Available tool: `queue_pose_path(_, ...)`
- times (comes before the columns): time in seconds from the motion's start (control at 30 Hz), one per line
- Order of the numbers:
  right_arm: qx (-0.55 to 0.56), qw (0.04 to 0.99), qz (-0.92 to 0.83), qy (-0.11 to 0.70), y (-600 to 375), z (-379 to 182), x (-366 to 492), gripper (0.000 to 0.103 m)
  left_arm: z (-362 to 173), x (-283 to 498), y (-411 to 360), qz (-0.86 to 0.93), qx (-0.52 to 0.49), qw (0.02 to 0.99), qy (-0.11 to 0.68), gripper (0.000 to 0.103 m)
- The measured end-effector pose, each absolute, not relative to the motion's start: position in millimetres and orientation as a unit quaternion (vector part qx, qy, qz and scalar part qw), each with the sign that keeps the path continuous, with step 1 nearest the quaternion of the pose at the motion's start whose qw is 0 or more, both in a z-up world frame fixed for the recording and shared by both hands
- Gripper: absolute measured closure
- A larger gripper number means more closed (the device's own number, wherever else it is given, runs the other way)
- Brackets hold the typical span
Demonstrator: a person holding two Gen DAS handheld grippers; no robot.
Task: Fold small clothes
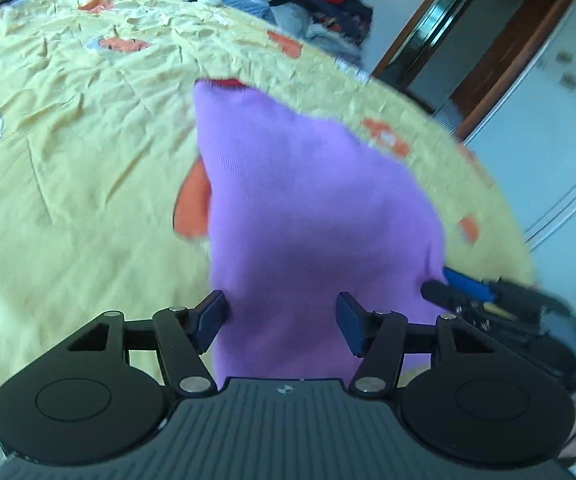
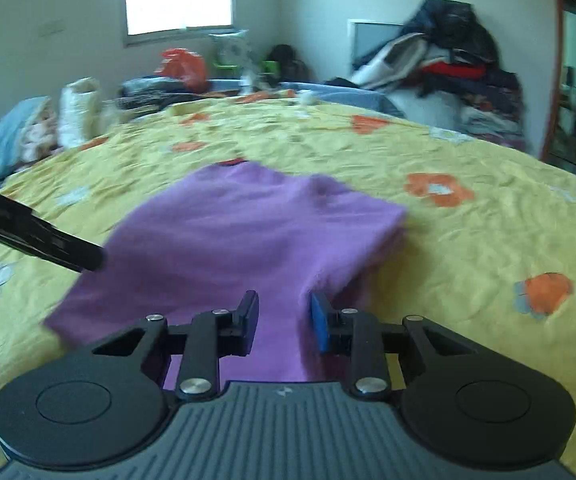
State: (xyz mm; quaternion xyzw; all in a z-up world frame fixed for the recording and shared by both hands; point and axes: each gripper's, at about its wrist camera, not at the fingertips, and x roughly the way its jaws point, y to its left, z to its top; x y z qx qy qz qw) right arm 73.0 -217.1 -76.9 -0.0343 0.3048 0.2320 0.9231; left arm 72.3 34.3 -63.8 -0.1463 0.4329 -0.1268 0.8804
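Note:
A small purple garment [image 1: 308,216] lies folded on the yellow flowered bedsheet [image 1: 67,160], with a strip of red at its far edge. My left gripper [image 1: 281,316] is open, its fingers apart over the garment's near edge. In the right wrist view the garment [image 2: 239,232] lies in front of my right gripper [image 2: 283,320], which is open, its fingers apart over the near edge. The right gripper also shows in the left wrist view [image 1: 484,296], at the garment's right side. The left gripper shows in the right wrist view [image 2: 39,240], at the garment's left side.
A heap of dark and red clothes [image 2: 456,68] is piled at the bed's far right. Bags, an orange plastic bag [image 2: 183,66] and bundles stand along the far left edge. A door frame [image 1: 500,60] stands beyond the bed's right edge.

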Motion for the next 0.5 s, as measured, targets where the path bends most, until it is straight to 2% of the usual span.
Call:
queue_pose_path(0.1, -0.045, 0.921, 0.21, 0.325, -224.8, -94.8, 68.1, 0.082, -73.9, 53.9, 32.9, -0.094, -0.12, 0.894, 0.421, 0.045)
queue_pose_path(0.23, -0.022, 0.927, 0.189, 0.324, -245.2, -79.9, 71.8, 0.08, -75.8, 44.9, 37.1, -0.086, -0.122, 0.898, 0.414, 0.045)
queue_pose_path(0.37, -0.04, 0.934, 0.21, 0.286, -223.6, -61.8, 102.6, 0.079, -76.4, 39.8, 31.9, -0.082, -0.104, 0.904, 0.407, 0.044)
queue_pose_path(0.43, -0.036, 0.921, 0.255, 0.294, -207.4, -63.1, 121.2, 0.079, -76.1, 36.8, 29.5, -0.079, -0.1, 0.906, 0.404, 0.044)
queue_pose_path(0.5, -0.087, 0.91, 0.255, 0.315, -187.8, -75.3, 138.3, 0.079, -76.4, 37.3, 29.3, -0.078, -0.099, 0.906, 0.403, 0.043)
